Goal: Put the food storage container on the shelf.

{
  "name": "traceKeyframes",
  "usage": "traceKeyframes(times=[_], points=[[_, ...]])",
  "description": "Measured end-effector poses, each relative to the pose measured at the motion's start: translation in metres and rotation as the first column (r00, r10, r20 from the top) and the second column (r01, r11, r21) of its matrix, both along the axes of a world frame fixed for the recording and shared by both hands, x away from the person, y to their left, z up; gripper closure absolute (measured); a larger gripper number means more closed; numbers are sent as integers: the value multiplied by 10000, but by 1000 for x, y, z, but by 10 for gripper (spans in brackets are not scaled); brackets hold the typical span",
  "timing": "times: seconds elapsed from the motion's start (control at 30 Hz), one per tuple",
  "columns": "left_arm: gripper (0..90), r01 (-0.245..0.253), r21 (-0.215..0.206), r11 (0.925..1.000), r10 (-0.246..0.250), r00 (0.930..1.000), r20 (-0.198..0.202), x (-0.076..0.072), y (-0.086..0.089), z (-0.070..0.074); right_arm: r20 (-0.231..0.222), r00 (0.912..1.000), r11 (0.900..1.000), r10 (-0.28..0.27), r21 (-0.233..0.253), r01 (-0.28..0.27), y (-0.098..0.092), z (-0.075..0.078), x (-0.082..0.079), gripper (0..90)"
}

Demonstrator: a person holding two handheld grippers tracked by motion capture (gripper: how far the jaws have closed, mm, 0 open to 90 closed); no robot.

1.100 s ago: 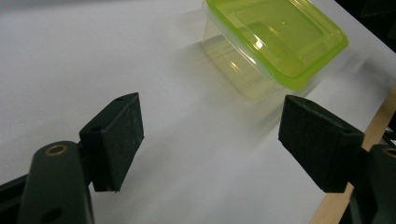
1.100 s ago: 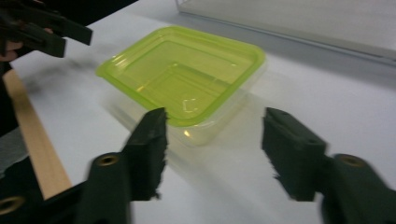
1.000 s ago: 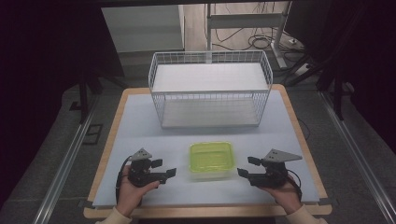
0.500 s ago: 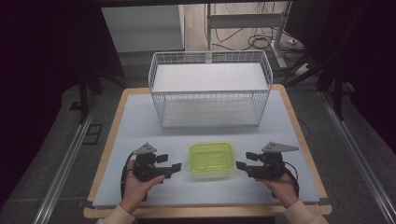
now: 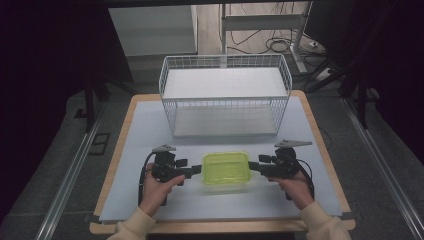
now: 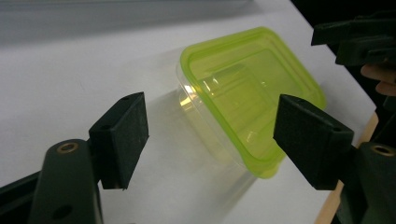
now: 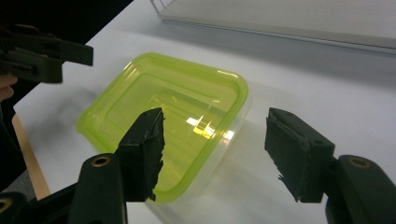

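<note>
2 claws [image 5: 226,170] (gaping) flank container [image 5: 225,168], white table [image 5: 150,125].

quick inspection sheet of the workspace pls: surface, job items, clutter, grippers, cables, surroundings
Surface: table with pale mat and wooden edge, no spills seen.
Job's things: green-lidded clear container, lid on, flat on the mat in front of the white wire basket.
Clutter: nothing seen.
Grippers: left gripper and right gripper flank the container, jaws open; contact cannot be told.
Cables: one trails from each gripper toward the person; more lie on the floor behind the table.
Surroundings: dark, floor rails on both sides, a metal frame behind.
</note>
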State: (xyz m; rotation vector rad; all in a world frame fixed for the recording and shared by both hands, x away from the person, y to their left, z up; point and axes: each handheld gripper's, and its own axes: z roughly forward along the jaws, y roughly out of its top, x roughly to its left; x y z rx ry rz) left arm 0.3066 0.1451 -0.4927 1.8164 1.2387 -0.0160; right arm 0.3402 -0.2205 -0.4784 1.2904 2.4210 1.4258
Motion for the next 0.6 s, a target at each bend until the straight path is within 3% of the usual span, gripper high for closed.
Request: traceKeyframes(times=[0.3,0.6], points=[[299,213,-422,9989,-249,9960,-854,17,-14,-12,-623,9979,9998,-196,-5,196,5,-12,12,417],[385,121,-482,9988,-170,9946,-1027,17,-13,-12,-1491,9886,9990,-188,376,246,3,-22,18,511]])
